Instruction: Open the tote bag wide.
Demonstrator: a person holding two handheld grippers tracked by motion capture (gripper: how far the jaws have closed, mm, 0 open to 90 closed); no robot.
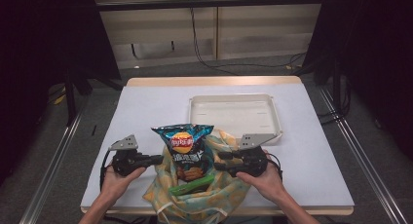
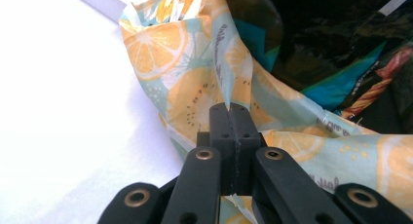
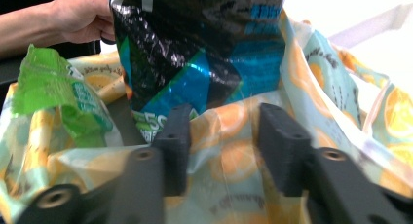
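Fabric bag (image 1: 195, 197), lemon print, near tabletop (image 1: 146, 112) edge w/ chip bag (image 1: 183, 145) inside. Left gripper (image 2: 230, 118) clenched on rim; right gripper (image 3: 225, 136) jaws apart astride opposite rim. Soft, floppy, light: grab rim hems.

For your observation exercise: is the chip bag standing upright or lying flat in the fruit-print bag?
Upright: the chip bag rises out of the fruit-print bag.

- Fabric bag (image 1: 214, 195): pale teal with orange and yellow citrus slices
- Chip packet (image 1: 185, 148): black and blue, yellow-red logo
- Green wrapper (image 1: 191, 186)
- White tray (image 1: 234, 114)
- Black gripper jaws
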